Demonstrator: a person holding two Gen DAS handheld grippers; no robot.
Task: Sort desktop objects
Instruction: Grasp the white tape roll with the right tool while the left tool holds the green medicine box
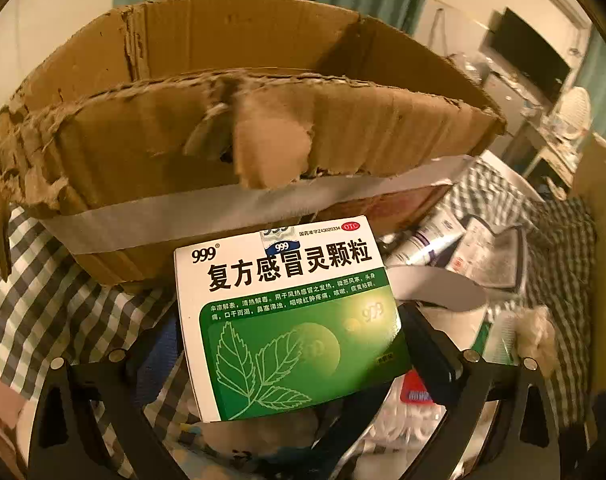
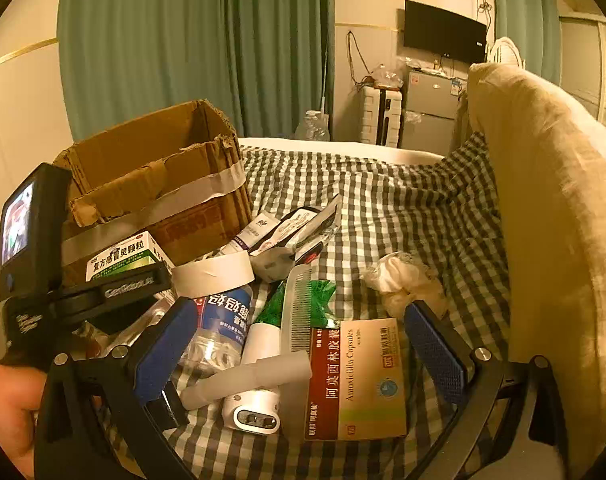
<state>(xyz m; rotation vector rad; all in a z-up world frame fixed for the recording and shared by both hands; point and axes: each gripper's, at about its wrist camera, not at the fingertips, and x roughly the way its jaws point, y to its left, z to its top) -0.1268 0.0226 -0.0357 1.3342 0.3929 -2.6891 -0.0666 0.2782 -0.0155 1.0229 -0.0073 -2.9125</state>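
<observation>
My left gripper (image 1: 291,344) is shut on a green and white 999 medicine box (image 1: 291,316), held just in front of the torn cardboard box (image 1: 239,132). The right wrist view shows that gripper and medicine box (image 2: 119,258) beside the cardboard box (image 2: 155,176). My right gripper (image 2: 299,348) is open and empty above a pile on the checked cloth (image 2: 403,208): a red and gold Amoxicillin box (image 2: 359,384), a white comb (image 2: 299,312), a water bottle (image 2: 223,328), a white tape roll (image 2: 215,274) and a white device (image 2: 259,396).
A crumpled white tissue (image 2: 403,280) lies right of the pile. Tubes and foil packets (image 2: 291,232) lie behind the tape roll. A beige cushion (image 2: 551,216) rises on the right. Green curtains, a fridge and a wall monitor stand far behind.
</observation>
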